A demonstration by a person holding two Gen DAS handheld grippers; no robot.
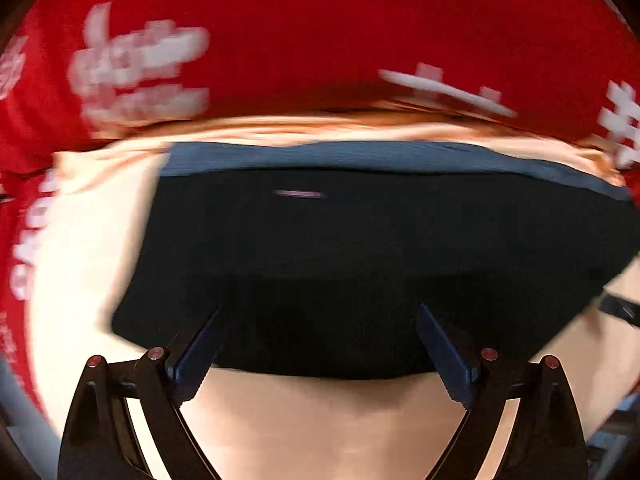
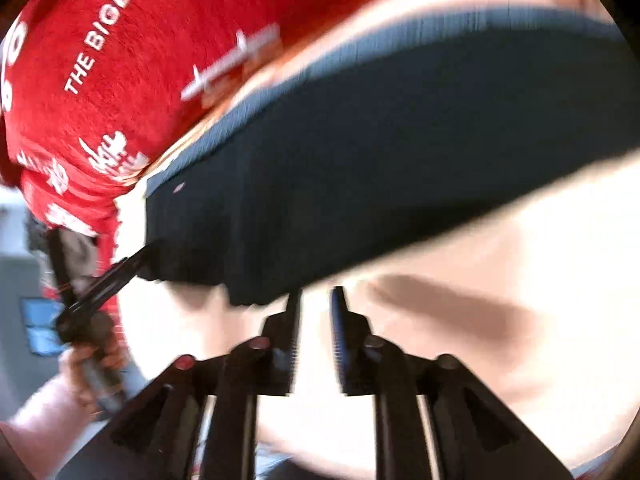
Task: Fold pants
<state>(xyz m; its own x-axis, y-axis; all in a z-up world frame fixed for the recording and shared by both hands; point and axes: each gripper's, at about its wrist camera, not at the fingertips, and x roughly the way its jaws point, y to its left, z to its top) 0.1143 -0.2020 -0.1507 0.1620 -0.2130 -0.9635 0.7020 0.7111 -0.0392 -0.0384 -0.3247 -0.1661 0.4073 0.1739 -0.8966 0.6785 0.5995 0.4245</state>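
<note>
Dark pants folded into a flat slab on a pale bench, both grippers empty.

The pants [image 1: 360, 248] lie as a thick, roughly rectangular black pad with soft rounded corners, a matte surface and a ribbed blue-grey band [image 1: 360, 158] running along the far edge; they rest on the smooth cream bench [image 1: 320, 420], close against a person's red heathered shirt [image 1: 280, 32] printed with white lettering. The left gripper [image 1: 320, 320] has its blue-padded fingers [image 1: 444, 348] spread wide above the near edge of the pants, gripping nothing. In the right wrist view, the right gripper [image 2: 316, 300] holds its jaws a narrow gap apart over bare bench, just beside the near corner of the pants [image 2: 400, 160]. Motion blur smears both views.
</note>
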